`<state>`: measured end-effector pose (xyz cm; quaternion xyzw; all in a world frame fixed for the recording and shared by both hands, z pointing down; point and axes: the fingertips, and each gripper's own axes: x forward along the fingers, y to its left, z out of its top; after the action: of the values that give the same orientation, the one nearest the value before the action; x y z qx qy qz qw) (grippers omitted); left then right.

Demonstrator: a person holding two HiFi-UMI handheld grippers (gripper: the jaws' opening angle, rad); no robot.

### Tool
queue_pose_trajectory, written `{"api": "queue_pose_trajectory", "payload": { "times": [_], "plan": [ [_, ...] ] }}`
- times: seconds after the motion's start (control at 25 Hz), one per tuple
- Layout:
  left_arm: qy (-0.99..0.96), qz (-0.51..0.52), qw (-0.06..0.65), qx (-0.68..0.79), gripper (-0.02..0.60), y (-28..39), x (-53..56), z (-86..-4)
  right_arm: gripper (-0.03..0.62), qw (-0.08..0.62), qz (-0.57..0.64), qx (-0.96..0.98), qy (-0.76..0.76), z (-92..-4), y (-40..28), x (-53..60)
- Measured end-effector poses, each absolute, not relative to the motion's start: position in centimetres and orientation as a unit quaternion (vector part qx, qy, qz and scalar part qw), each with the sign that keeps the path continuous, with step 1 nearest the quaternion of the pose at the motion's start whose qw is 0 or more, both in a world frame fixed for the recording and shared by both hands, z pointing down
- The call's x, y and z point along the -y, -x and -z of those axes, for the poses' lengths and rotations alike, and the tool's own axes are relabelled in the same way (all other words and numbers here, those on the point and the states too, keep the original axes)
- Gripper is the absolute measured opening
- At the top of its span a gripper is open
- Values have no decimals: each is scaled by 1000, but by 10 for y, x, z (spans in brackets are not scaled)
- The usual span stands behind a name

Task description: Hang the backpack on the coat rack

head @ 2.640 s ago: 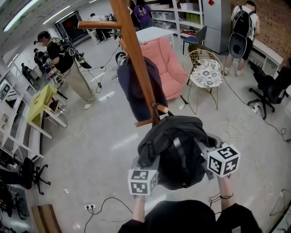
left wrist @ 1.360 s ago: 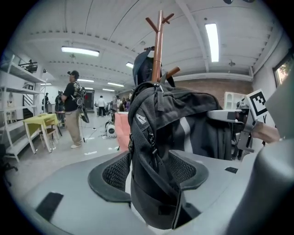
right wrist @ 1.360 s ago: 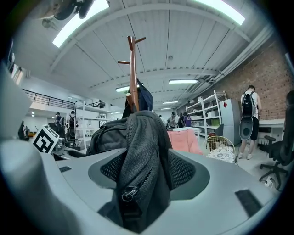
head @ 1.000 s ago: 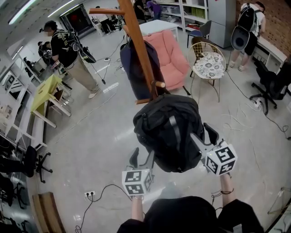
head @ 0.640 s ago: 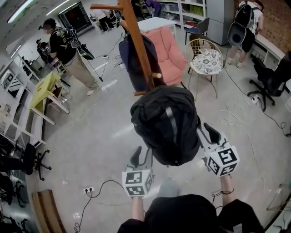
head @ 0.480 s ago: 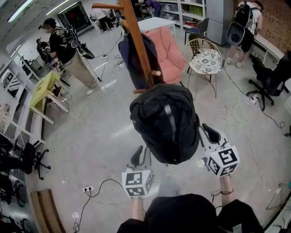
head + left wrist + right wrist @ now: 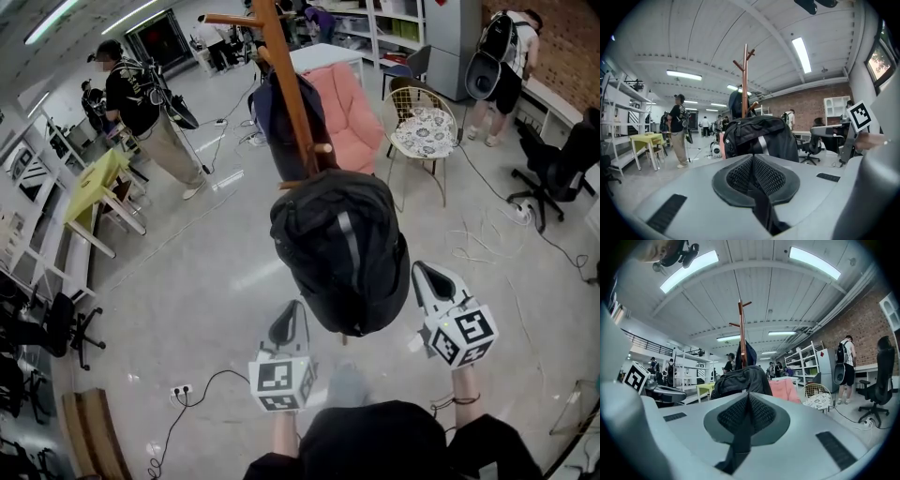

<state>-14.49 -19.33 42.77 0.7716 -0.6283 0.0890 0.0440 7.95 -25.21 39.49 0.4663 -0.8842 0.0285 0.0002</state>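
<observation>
Big open workshop, pale grey floor, loose cables, white shelving round the edges, brick wall off at 2 o'clock. Smack in the middle of the head view: black backpack, dangling off the wooden coat rack, top tucked against the post at 12 o'clock, bottom hanging free above the floor. Looks hooked on one of the low pegs, though can't see the loop itself, hidden behind the bag.

Left gripper at 7 o'clock of the bag, right gripper at 4 o'clock. Both clenched tight on nothing, pads pressed together, clear of the fabric.

Handling-wise: soft fabric shell, bulging and rounded, so probably stuffed and not exactly light. No stiffness to count on, would sag and fold wherever pinched. Not fragile, not slippery. Best bite most likely the top carry loop or a shoulder strap, not the smooth front panel with the grey stripe.

Head count: one coat rack, three pegs in sight, one dark jacket up on it at 11 o'clock of the bag. One backpack on the rack, plus a second backpack on a person's back way off at 1 o'clock. Two grippers. One pink armchair, one wire chair, one yellow table.
</observation>
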Motion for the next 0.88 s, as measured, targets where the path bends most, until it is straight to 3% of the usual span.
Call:
{"api": "queue_pose_trajectory", "payload": {
  "times": [0.88],
  "plan": [
    [-769,-67,25,635,18,158,192,-415,12,-29,-32,881,-471,-390,-87,251]
  ]
}}
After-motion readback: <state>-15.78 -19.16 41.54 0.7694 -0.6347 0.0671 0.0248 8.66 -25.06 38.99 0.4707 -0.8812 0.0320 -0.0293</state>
